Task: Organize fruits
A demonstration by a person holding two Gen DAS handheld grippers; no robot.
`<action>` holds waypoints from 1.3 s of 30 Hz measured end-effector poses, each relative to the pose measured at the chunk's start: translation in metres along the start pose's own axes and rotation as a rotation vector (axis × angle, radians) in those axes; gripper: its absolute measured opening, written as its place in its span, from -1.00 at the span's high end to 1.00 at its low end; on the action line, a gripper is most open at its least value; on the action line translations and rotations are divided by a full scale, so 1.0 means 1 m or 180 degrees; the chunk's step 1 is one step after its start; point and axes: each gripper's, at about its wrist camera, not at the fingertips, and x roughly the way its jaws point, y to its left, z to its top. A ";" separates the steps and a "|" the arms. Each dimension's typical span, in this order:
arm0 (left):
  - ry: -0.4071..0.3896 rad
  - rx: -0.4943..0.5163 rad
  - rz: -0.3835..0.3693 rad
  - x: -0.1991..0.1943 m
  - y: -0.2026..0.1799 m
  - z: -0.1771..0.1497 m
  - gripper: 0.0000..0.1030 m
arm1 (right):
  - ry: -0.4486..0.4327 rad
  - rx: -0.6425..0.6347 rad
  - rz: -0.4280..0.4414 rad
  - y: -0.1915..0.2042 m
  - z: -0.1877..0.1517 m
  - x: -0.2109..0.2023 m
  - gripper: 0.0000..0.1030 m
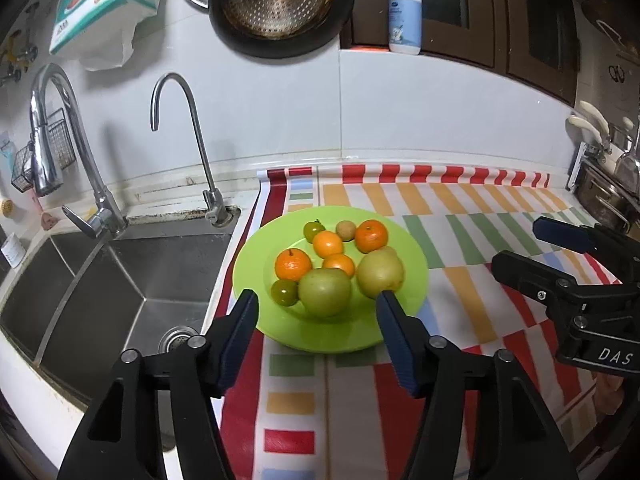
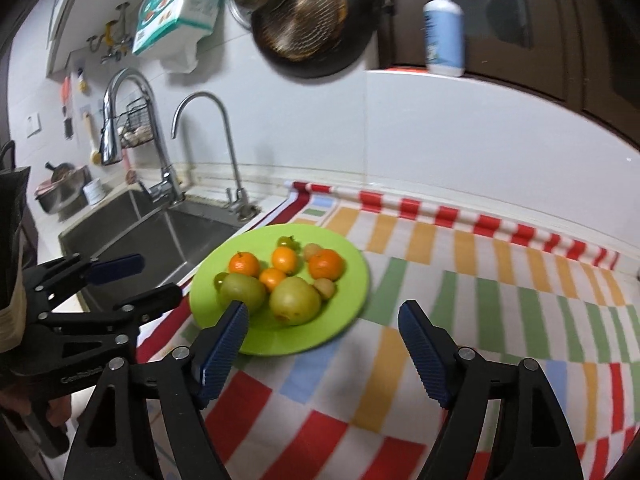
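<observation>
We are at a kitchen worktop spread with a chequered cloth (image 1: 460,240), a steel sink (image 1: 132,280) at its left end with two taps behind it. A green plate (image 1: 416,280) sits at the cloth's left edge, just beside the sink. All the fruit lies on it: four oranges (image 1: 293,265) towards the back and middle, two large green fruits (image 1: 325,292) touching at the front, two small green ones at the sink side and small tan ones near the oranges. Our left gripper (image 1: 316,308) hangs in front of the plate, jaws apart and holding nothing. Our right gripper (image 2: 324,316) hovers over the cloth beside the plate, jaws wide and likewise empty.
</observation>
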 end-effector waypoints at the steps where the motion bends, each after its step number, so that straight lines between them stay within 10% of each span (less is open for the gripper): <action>1: -0.0015 -0.0002 0.0004 -0.004 -0.003 -0.001 -0.25 | -0.0008 0.0025 -0.0031 -0.003 -0.002 -0.005 -0.56; 39: -0.0615 0.0182 0.0075 -0.127 -0.078 -0.031 -1.00 | -0.0319 0.0282 -0.0612 -0.049 -0.061 -0.154 -0.67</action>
